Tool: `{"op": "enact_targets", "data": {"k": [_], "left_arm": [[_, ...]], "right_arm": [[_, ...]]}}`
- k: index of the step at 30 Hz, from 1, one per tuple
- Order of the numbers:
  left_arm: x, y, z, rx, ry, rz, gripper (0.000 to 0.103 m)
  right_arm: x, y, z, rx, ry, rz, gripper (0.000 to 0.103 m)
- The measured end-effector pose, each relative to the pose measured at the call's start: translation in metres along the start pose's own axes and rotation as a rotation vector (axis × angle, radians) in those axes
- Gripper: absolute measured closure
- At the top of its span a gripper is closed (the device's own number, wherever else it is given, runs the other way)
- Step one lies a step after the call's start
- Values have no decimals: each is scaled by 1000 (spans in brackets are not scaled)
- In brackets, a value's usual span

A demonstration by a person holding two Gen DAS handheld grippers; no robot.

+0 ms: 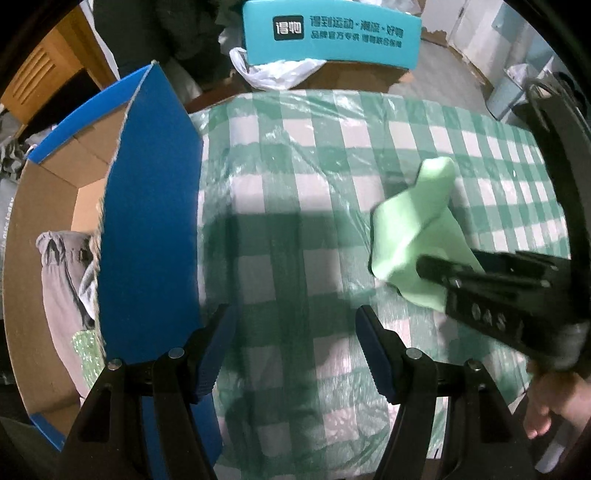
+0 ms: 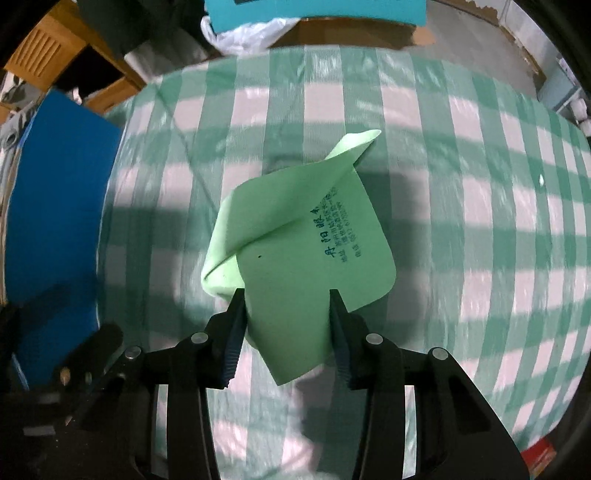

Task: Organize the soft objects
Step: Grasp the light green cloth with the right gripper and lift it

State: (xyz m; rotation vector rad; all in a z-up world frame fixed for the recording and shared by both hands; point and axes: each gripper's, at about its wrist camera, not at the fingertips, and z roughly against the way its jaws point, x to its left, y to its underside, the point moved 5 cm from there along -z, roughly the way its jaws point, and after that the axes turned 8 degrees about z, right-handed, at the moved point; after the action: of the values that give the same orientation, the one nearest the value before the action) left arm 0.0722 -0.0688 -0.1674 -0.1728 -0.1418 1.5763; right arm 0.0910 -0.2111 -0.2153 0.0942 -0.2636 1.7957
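Note:
A light green cloth (image 2: 295, 243) with dark printed characters lies crumpled between the fingers of my right gripper (image 2: 288, 314), over the green and white checked tablecloth (image 2: 480, 221). The jaws stand apart on either side of the cloth; I cannot tell whether they grip it. In the left wrist view the cloth (image 1: 417, 229) shows at the right with the right gripper (image 1: 436, 269) against it. My left gripper (image 1: 295, 332) is open and empty above the tablecloth (image 1: 295, 166), beside a blue cardboard box (image 1: 147, 221). Grey soft items (image 1: 62, 280) lie inside the box.
A teal box with white characters (image 1: 332, 33) and a white plastic bag (image 1: 277, 70) sit beyond the table's far edge. Wooden furniture (image 1: 40, 77) stands at the far left. The blue box flap (image 2: 55, 221) stands left of the right gripper.

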Motion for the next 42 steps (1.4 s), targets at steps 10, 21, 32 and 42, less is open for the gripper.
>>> {"op": "enact_targets", "data": {"k": [10, 21, 32, 42], "left_arm": [[-10, 23, 0, 29, 2, -45, 34], [-14, 37, -5, 39, -2, -32, 34], [-14, 27, -20, 50, -20, -30, 34], [-23, 4, -33, 52, -26, -28, 34]], "right_arm": [[-6, 37, 29, -3, 15, -14, 37], [-52, 22, 71, -117, 18, -166, 31], [-46, -3, 34, -91, -56, -229, 31], [-37, -12, 3, -45, -65, -216, 47]]}}
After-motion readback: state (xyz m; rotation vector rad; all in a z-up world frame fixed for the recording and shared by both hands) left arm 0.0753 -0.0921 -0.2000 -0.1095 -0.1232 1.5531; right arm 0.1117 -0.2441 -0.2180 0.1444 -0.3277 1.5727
